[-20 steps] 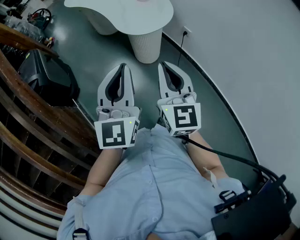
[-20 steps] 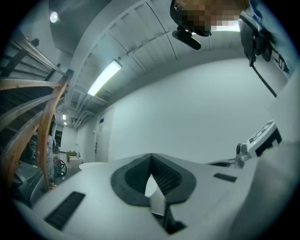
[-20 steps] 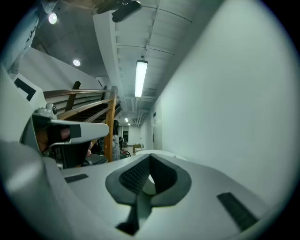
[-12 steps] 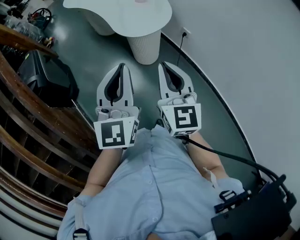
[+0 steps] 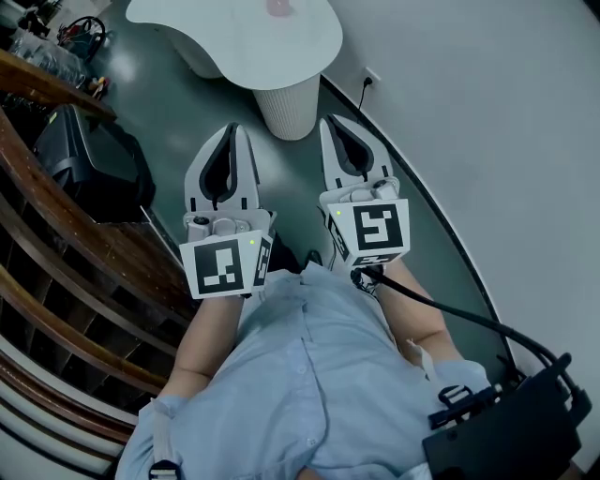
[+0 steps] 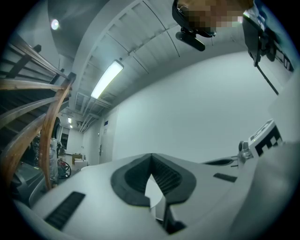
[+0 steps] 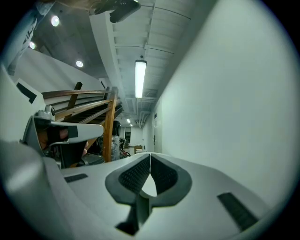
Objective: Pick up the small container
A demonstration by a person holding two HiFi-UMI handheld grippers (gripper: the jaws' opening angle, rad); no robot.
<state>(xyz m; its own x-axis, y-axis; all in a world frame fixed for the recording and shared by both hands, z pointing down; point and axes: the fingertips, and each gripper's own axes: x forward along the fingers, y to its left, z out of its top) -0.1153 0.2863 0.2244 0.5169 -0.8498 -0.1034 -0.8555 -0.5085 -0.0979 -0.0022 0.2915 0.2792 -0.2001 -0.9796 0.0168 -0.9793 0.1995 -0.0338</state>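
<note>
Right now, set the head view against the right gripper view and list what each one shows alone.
Only the head view: the white curved table on a ribbed pedestal, a small pink object on it, a black case and the person's light-blue shirt. Only the right gripper view: the long ceiling strip light and a corridor beyond. Both: the brown wooden stair railing, the white wall, the left gripper and the right gripper, its jaws shut and empty.

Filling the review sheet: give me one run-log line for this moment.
stage: pre-reach | left gripper: jaws shut, empty | right gripper: jaws shut, empty | white table: ahead, untouched
</note>
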